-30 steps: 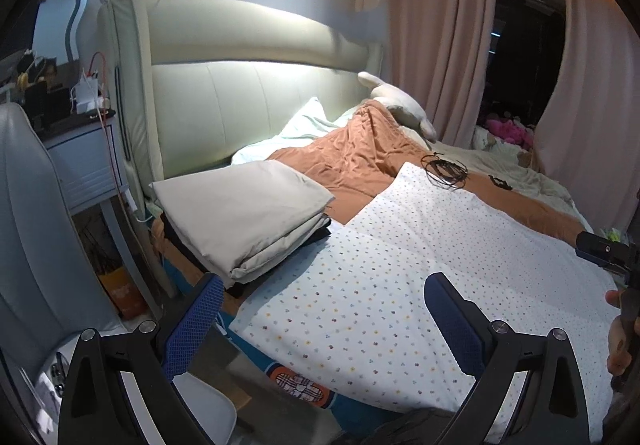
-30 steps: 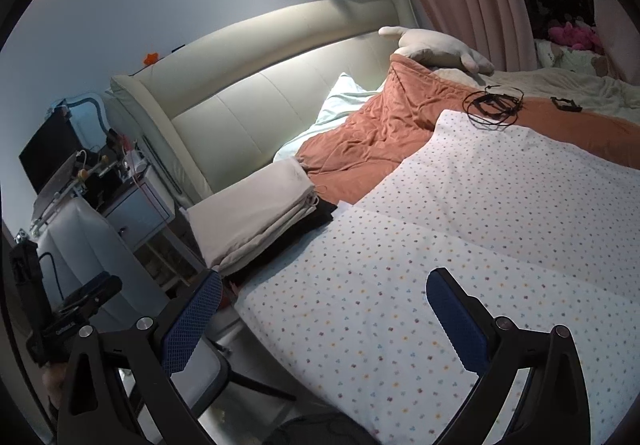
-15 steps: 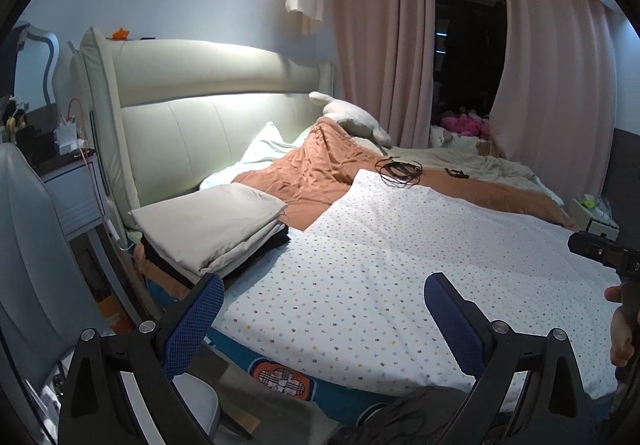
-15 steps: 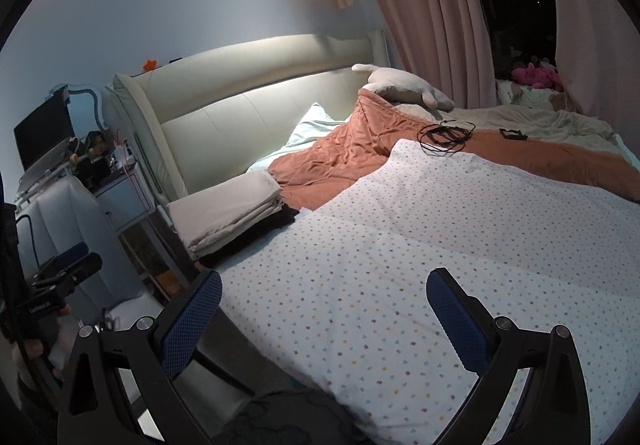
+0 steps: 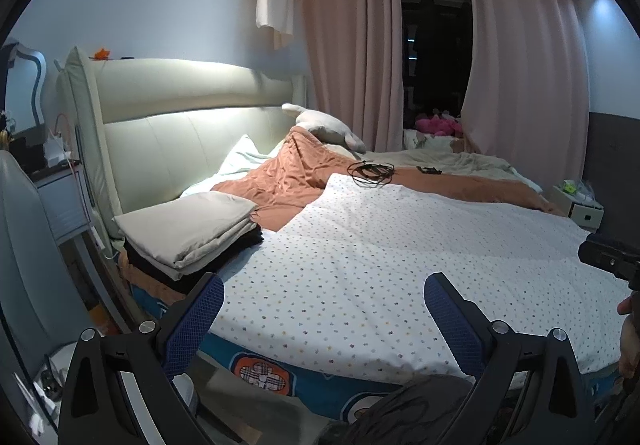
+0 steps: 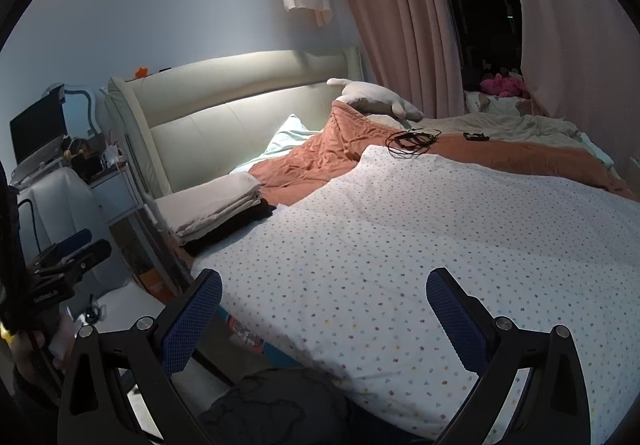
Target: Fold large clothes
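Pulling back and tilting up over the last second, both wrist views now take in more of the bed [image 5: 168, 149]; I judge a step back to survey, not a fold under way. Spread flat across it lies the dotted white sheet [image 5: 400, 269], thin, soft, faintly creased. Beside it, a beige folded stack [image 5: 192, 223] sits squared. Left gripper [image 5: 324, 303] and right gripper [image 6: 324, 299] hang apart, holding nothing.

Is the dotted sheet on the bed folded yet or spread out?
Spread out. The dotted sheet lies flat across the bed, its near edge hanging over the side, with no visible fold. Both grippers are open and hold nothing.
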Motion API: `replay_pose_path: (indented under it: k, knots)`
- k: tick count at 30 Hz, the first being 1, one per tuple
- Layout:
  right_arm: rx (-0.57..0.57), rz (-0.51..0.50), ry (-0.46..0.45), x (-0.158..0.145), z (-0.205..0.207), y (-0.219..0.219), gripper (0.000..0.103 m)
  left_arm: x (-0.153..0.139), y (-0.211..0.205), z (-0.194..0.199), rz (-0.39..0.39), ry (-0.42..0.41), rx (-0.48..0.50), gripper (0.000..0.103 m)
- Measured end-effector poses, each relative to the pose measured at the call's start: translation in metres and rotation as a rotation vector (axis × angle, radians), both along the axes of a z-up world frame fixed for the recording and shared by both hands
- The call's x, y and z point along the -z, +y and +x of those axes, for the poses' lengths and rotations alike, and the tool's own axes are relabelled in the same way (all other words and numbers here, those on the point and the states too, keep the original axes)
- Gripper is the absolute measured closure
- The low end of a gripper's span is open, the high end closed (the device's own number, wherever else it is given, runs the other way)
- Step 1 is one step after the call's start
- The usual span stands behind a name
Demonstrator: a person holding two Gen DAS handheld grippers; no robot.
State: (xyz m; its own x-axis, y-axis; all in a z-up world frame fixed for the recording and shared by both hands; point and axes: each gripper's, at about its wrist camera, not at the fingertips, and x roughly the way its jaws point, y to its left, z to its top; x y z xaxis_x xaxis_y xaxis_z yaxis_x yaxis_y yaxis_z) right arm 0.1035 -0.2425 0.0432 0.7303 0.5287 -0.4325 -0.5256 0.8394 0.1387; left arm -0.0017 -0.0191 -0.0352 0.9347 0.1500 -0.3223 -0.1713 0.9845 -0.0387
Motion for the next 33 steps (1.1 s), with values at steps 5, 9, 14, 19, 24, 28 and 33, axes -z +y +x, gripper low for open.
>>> replay_pose_path:
  k: [5,9,14,19,24,28,33]
  knots:
    - [0.029,0.005,-0.005,0.015,-0.028,-0.007,0.001,0.008,-0.002,-0.013,0.012,-0.016,-0.001,0.002]
    - [0.047,0.001,-0.012,0.024,-0.046,-0.006,0.001,0.014,0.0,-0.022,-0.01,-0.009,0.005,0.001]
    - [0.055,-0.04,-0.022,0.031,-0.061,0.002,0.001,0.024,0.001,-0.027,-0.019,0.008,0.013,0.001]
    - [0.066,-0.055,-0.013,0.035,-0.066,0.004,0.001,0.029,0.005,-0.033,-0.048,0.019,0.021,0.001]
    - [0.07,-0.056,-0.015,0.031,-0.069,0.003,0.001,0.027,0.006,-0.04,-0.059,0.005,0.019,0.001]
    - [0.08,-0.048,-0.013,0.028,-0.071,0.0,0.001,0.024,0.005,-0.043,-0.049,-0.003,0.01,0.001]
    - [0.081,-0.044,-0.007,0.028,-0.071,-0.004,0.001,0.022,0.003,-0.047,-0.044,-0.006,0.013,0.001]
